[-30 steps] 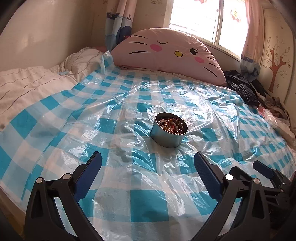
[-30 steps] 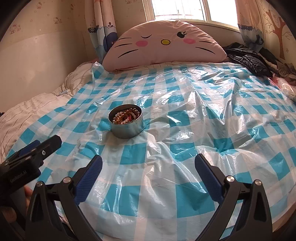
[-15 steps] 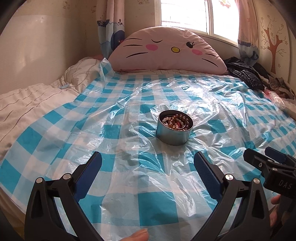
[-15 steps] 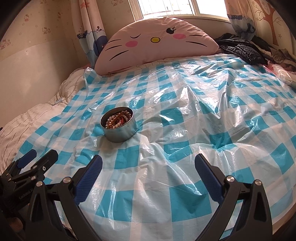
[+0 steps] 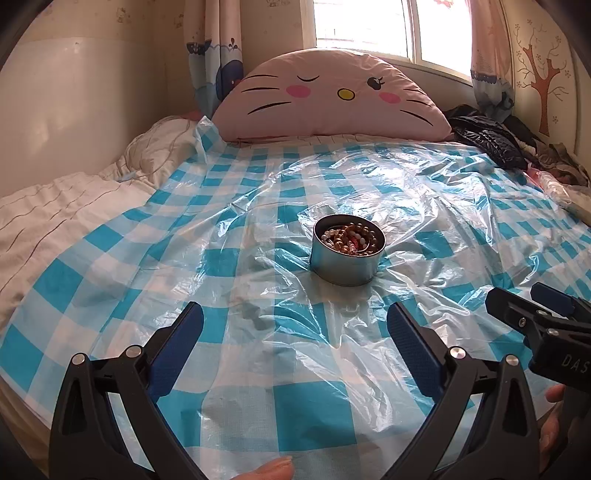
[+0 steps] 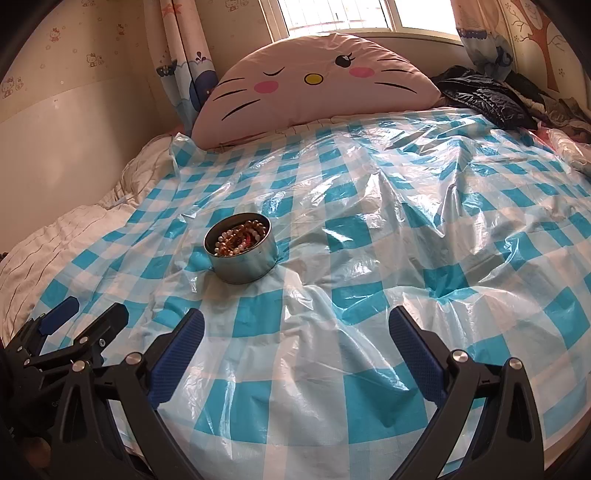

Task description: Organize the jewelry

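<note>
1. Left gripper (image 5: 294, 325): jaws spread wide, nothing between them, blue pads facing in. It hovers over the near part of the bed, low above the checked plastic sheet (image 5: 258, 369)
2. Right gripper (image 6: 295, 328): also spread wide and empty, over the near part of the sheet (image 6: 332, 369). In the left wrist view it shows at the near right edge (image 5: 517, 306), jaws apart there too
3. Left gripper also shows in the right wrist view at the near left edge (image 6: 85, 314), fingers parted, beside the right gripper
4. Task item: round metal tin (image 5: 347, 264) standing upright on the sheet, mid-bed, no lid on it. It sits ahead of the left gripper and slightly right of its centre line; in the right wrist view the tin (image 6: 242, 258) is ahead and left of the right gripper. Apart from both grippers
5. Tin contents: beaded jewelry (image 5: 349, 239), a tangle of pearl-like white and gold-brown beads with a red piece. Can't separate individual items at this resolution, probably bracelets or necklaces
6. Sheet is blue-and-white check, translucent, wrinkled, dented in around the tin's base
7. Far end: pink cat-face pillow (image 5: 332, 96) against the wall under the window (image 5: 369, 26). Far right: dark clothing pile (image 5: 491, 140). Left side: white quilt (image 5: 55, 206) not covered by the sheet
8. Fingertips of the person visible at the near edge of the left wrist view (image 5: 273, 470)
</note>
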Motion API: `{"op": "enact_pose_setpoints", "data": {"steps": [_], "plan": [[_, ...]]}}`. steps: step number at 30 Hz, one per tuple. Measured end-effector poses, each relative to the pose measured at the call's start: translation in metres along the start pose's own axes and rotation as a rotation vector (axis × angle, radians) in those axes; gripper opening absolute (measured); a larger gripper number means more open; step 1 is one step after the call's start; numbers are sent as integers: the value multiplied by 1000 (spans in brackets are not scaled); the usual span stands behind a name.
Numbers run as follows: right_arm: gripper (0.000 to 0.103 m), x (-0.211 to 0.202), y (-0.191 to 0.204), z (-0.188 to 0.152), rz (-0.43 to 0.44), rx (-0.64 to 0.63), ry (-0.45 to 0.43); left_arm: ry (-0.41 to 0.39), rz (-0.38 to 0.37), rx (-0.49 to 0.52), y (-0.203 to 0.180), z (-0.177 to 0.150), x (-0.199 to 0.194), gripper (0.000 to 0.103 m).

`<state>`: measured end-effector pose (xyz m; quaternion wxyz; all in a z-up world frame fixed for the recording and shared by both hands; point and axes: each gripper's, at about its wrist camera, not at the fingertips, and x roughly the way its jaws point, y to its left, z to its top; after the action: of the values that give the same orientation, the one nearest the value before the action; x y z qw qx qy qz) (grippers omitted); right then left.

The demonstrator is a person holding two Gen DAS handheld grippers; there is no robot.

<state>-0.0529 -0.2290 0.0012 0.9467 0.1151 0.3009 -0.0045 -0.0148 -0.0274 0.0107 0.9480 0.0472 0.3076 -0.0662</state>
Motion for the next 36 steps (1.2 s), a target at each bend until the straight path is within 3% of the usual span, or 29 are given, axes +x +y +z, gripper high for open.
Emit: {"op": "enact_pose_setpoints", "data": {"steps": [36], "plan": [[96,0,0,0,-1,2,2,13,-19,-27,7,0,3,96]]}}
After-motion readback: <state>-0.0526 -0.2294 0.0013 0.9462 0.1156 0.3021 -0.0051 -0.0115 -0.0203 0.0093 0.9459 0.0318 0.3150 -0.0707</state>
